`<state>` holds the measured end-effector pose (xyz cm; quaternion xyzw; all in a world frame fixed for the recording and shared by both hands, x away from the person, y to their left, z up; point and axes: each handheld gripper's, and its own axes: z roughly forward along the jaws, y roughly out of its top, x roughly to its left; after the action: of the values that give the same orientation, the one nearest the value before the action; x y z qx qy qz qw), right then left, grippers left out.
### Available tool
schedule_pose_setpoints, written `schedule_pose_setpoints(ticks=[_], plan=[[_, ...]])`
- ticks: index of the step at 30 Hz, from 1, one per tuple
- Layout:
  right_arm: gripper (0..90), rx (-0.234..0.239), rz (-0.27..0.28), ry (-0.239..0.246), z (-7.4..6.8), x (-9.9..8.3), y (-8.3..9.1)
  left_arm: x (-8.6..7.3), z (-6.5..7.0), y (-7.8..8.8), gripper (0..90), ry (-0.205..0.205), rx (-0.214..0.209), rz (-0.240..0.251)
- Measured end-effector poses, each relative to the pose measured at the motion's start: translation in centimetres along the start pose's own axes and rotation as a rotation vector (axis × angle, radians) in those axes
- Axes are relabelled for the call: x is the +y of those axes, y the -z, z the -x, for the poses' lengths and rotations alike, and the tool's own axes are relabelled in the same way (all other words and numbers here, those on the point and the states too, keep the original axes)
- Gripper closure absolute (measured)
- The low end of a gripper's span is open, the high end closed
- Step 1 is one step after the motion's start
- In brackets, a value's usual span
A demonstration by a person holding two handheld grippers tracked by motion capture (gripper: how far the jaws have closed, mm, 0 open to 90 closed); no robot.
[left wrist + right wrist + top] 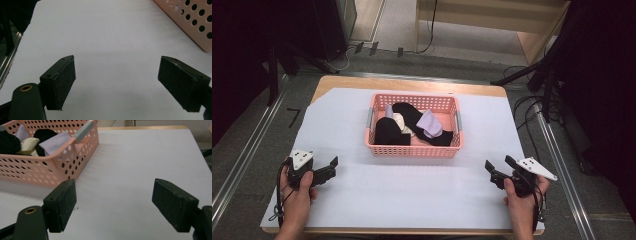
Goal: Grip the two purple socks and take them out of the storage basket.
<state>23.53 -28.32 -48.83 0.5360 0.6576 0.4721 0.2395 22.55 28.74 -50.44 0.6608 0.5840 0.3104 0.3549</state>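
I hold my left hand-held gripper (pixel 328 169) low over the near left part of the table (pixel 412 190), and its jaws stand wide apart with nothing between them. My right hand-held gripper (pixel 498 170) is at the near right part, its jaws also apart and empty. I judge that I keep both of them back and spread like this because they are ready to reach, and no thing is chosen yet.

The pink perforated basket (pixel 412 149) stands in the middle of the white sheet, between my two hands and farther from me. Inside it lie mixed socks: a black sock (pixel 389 131), a cream sock (pixel 401 121) and a pale lilac sock (pixel 430 123), piled on each other. They are together in one container, probably so that I can sort or take them out.

In the right gripper view the basket is near, just to the left of the jaws.
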Motion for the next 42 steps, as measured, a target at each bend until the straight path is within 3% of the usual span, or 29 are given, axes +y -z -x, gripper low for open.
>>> schedule_pose_setpoints(ticks=[2, 10, 13, 22, 32, 42], plan=[[20.2, 0.008, 0.006, 0.02, -0.6, 0.5, -0.2, 0.0, -0.1, -0.1, 15.1, 0.011, -0.005, 0.003], [21.0, 0.04, 0.029, 0.033, -3.0, 2.8, -1.6, -0.1, -0.1, 0.2, 15.0, -0.001, -0.031, 0.014], [21.0, 0.051, 0.028, 0.032, -3.9, 3.5, -2.3, -0.1, -0.2, 0.2, 15.0, 0.014, -0.041, 0.022], [21.8, 0.078, 0.054, 0.05, -6.5, 5.1, -4.3, -0.1, -0.2, 0.3, 14.9, 0.012, -0.032, 0.032], [23.4, 0.138, 0.028, 0.07, -9.5, 7.0, -7.8, -0.1, -0.1, 0.3, 14.9, -0.001, -0.034, 0.03], [24.1, 0.14, -0.021, 0.088, -11.4, 8.4, -10.5, -0.1, -0.1, 0.4, 14.9, -0.003, -0.036, 0.028]])
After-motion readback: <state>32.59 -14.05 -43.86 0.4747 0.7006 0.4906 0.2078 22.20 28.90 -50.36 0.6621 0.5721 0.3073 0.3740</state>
